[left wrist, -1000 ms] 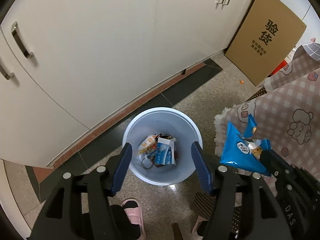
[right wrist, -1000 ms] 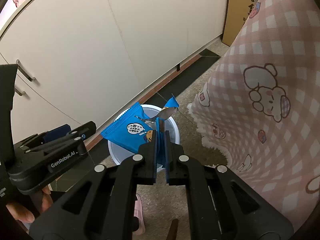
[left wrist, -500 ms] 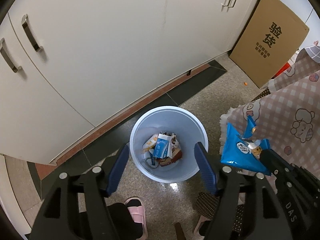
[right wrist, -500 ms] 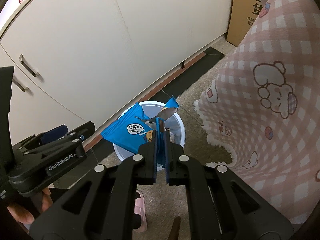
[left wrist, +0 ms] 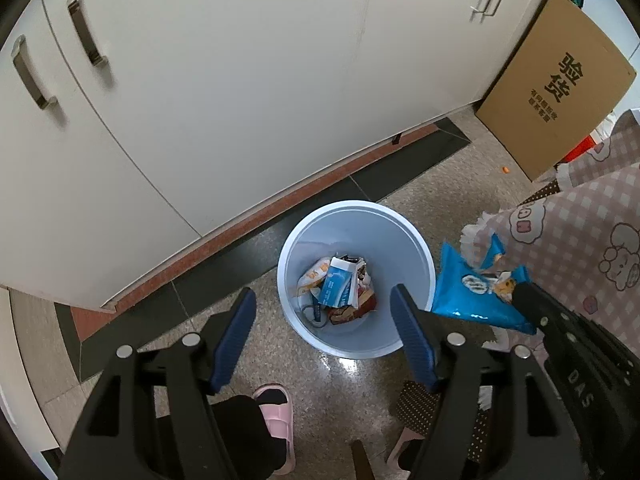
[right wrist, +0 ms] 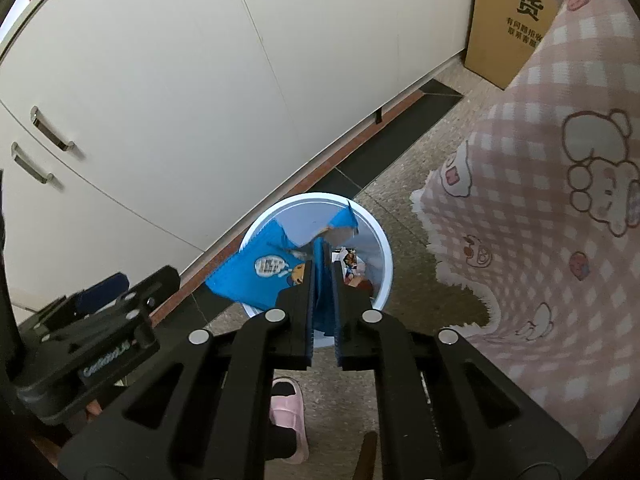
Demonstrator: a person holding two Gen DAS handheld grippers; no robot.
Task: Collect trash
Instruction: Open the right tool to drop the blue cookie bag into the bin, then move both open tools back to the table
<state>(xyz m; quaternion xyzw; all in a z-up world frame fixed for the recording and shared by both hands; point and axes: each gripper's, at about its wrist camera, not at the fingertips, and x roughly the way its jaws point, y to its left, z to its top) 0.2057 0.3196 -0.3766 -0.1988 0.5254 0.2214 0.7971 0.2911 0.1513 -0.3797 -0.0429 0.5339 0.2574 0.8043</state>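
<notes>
Both grippers are pretty much the same build: chunky matte-black plastic frames with triangular cutouts in the arms and shiny round silver screw heads at the pivots. The left gripper [left wrist: 323, 332] has dark blue ribbed pads [left wrist: 236, 336] lining the inside of its fingers. The right gripper [right wrist: 321, 280] has the same blue toothed strips on its inner faces. From the right wrist view the left unit's side shows white "GenRobot.AI" lettering on the black housing, plus a blue pad poking out. From the left wrist view, the other unit's body shows pale letters reading "DAS". The person wears pink slippers [left wrist: 276, 412] with dark socks or trouser legs.
</notes>
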